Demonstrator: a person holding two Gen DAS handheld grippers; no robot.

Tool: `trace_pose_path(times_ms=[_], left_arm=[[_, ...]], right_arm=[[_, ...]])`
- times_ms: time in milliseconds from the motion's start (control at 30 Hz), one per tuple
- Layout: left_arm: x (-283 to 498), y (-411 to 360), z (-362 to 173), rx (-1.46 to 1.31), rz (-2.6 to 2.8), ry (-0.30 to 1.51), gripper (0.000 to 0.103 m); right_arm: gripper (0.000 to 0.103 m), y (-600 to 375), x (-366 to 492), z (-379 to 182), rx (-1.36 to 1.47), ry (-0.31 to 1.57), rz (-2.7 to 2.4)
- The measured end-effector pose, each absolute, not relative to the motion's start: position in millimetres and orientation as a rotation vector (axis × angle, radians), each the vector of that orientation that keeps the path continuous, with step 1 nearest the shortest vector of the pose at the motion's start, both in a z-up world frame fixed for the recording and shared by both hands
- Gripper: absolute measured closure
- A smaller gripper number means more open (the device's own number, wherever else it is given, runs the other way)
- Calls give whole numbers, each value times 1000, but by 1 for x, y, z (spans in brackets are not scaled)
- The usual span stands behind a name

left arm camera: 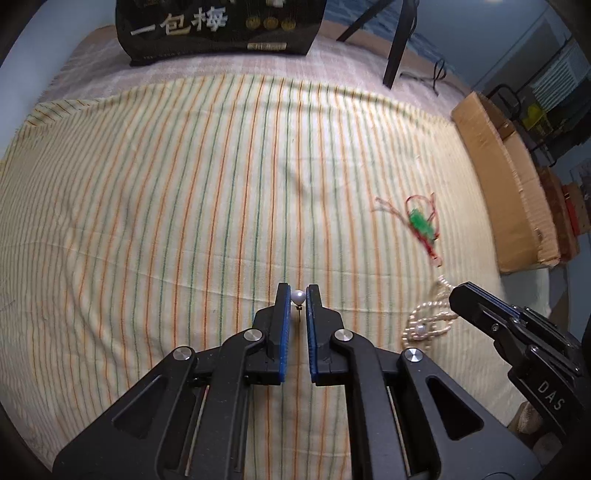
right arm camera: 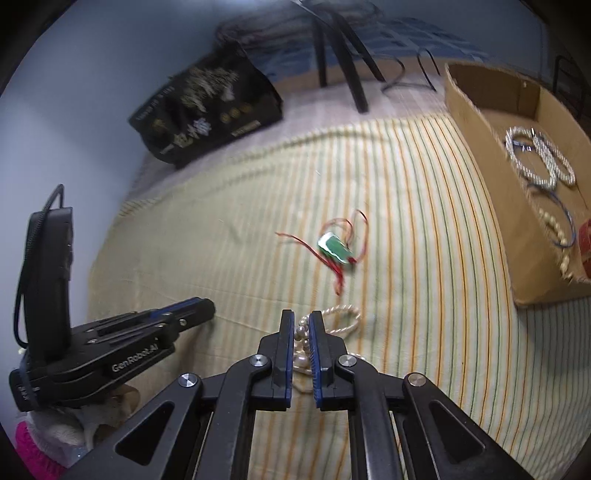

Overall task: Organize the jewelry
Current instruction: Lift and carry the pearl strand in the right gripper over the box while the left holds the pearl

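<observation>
on the far left of the striped cloth [left arm camera: 147,221] there's bare fabric, and up at the back edge sits a black bag [left arm camera: 221,29] with pale lettering. coming across to the middle, here's the left tool [left arm camera: 298,295], tips pressed in on a single pearl earring [left arm camera: 297,296], the white bead nipped right at the ends of the blue pads with its little post hanging below. the earring sits just above the cloth, between the fingertips.

moving right, the pearl necklace [left arm camera: 424,321] lies bunched in loops on the cloth, and the right tool [right arm camera: 301,326] is on it; in its own camera the jaws are pinched on a cluster of the necklace's beads, several pearls squeezed between the blue pads, with one loop trailing out to the right across the stripes. from the left camera that tool's black tip comes in from the right edge, touching the top of the bunch.

further back and right, the green pendant [right arm camera: 334,248] rests on its tangled red cord, well apart from both tools, a bit blurred. black stand legs [left arm camera: 399,44] rise at the rear. at the far right edge stands the cardboard box [right arm camera: 480,155], open-topped, holding silver beaded chains [right arm camera: 539,155] and a pale bead strand [right arm camera: 554,232] on a blue cord.
</observation>
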State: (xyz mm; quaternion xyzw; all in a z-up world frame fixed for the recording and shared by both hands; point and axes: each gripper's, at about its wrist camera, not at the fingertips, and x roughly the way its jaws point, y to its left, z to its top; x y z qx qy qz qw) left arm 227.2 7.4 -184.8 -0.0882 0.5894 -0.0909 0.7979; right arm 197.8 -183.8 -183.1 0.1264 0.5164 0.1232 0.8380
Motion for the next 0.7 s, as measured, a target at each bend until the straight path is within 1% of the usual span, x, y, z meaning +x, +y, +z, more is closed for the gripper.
trace_pose_path(times_ms=[333,700], left_arm=[[217,17,-135,-259,-225,1171,97],[212,-5,-100,-306,-300,1106,97]], right_arm=[[98,-185,187,-128,278,965,324],[98,-207,182,-78,291,841,324]])
